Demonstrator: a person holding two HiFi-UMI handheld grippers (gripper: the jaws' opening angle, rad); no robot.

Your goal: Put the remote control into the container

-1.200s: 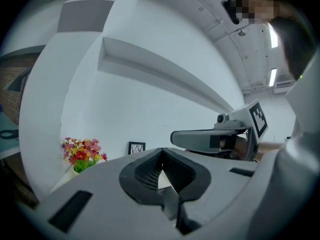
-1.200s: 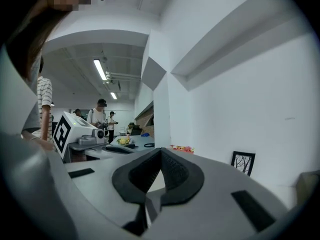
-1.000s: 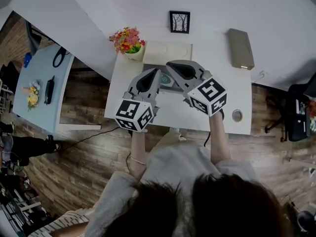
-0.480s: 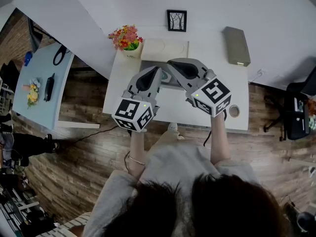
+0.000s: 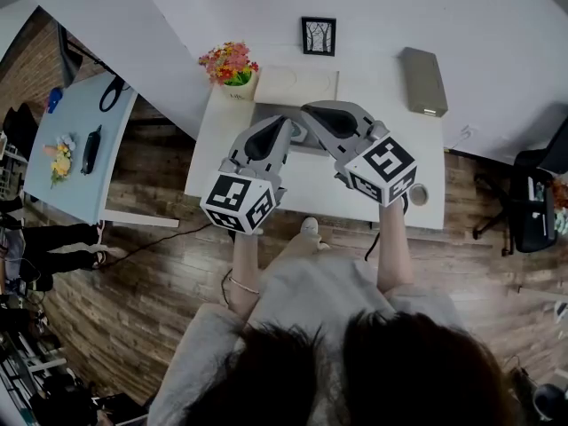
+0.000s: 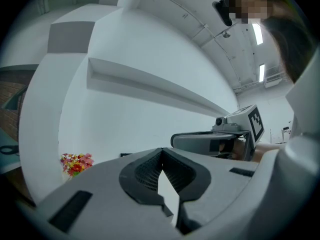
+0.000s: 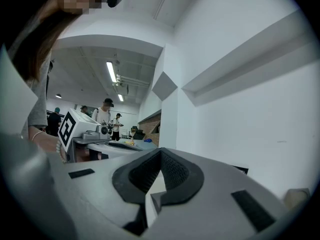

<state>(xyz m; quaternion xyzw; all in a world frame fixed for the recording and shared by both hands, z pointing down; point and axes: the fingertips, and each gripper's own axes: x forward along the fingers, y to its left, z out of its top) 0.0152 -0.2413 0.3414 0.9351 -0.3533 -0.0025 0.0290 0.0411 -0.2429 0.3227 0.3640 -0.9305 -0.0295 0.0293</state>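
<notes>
My left tongs (image 6: 161, 156) are clenched with nothing between them, the padded tips pressed together. My right tongs (image 7: 160, 155) are clenched and empty as well. I hold both above the middle of the white tabletop (image 5: 306, 185). They point away from me towards its back edge and lean inwards, so their tips come near each other. My left forearm (image 5: 244, 264) and right forearm (image 5: 392, 247) reach forward from my body, the marked cubes nearest to me.

I cannot make out the remote control in any view. A dark grey thing (image 5: 271, 114) shows in part under the tongs, just in front of a flat beige tray (image 5: 297, 85) at the back edge. A flower pot (image 5: 231, 65) stands at the back left corner and a grey box (image 5: 422, 80) towards the back right.
</notes>
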